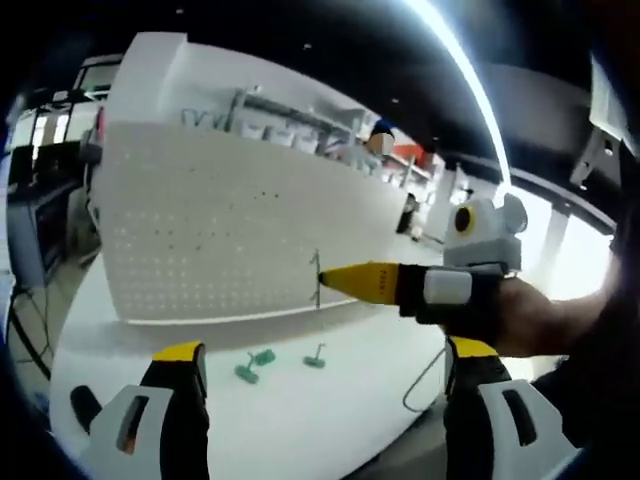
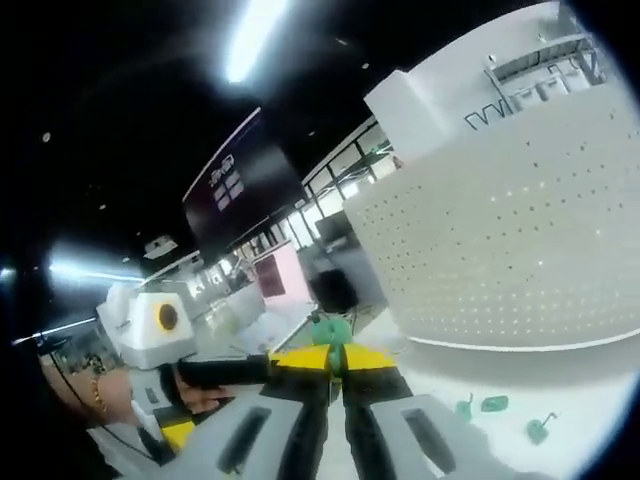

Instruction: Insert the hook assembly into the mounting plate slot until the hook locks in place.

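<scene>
The right gripper [image 1: 330, 283] reached in from the right, jaws clenched on a green-based hook [image 2: 331, 330] whose thin wire stood upright just at the pegboard [image 1: 230, 225], the mounting plate. The board rose at the far side of the white worktop [image 1: 300, 420], so the hook lay straight ahead of its holes. The left gripper [image 1: 325, 365] hung released, farther back. Three spare hooks [image 1: 254, 365] lay near. Whether the wire touched the board was too small to tell.

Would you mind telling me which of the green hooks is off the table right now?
The hook pinched in the right gripper, held up in front of the pegboard. The other hooks lie loose on the white table.
</scene>
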